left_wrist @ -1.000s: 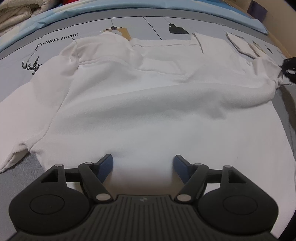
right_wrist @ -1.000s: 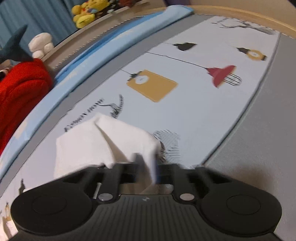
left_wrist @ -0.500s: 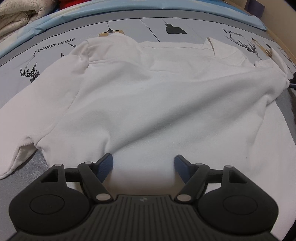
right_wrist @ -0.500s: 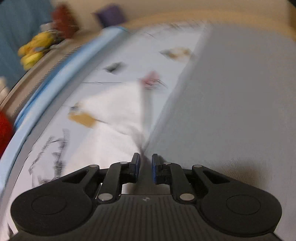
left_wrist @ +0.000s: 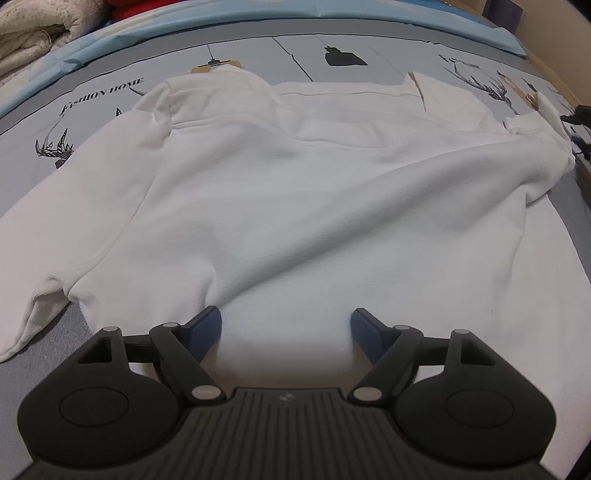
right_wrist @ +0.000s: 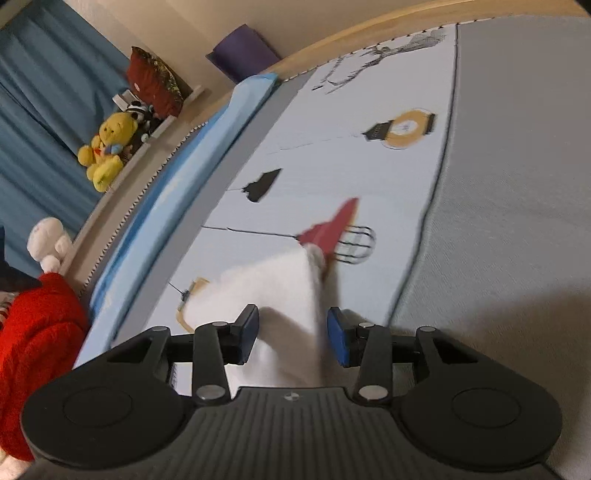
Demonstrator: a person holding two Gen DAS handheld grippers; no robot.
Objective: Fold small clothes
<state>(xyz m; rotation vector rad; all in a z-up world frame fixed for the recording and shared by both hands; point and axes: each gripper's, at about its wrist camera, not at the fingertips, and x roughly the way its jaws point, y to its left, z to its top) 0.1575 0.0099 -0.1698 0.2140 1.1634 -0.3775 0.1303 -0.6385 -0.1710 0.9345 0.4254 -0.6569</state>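
The bed (right_wrist: 517,184) fills most of both views, under a grey sheet with a pale printed panel (right_wrist: 332,155) of hanging lamps, antlers and lettering. A light-blue band (right_wrist: 177,192) runs along the panel's far edge, against the bed's wooden rim (right_wrist: 369,33). Beyond the rim stand a cream wall (right_wrist: 177,22) and blue curtains (right_wrist: 40,92). On the ledge by the curtains sit a yellow plush bear (right_wrist: 105,151) and a red cushion (right_wrist: 155,83). A red fleece (right_wrist: 33,332) lies at the bed's edge.
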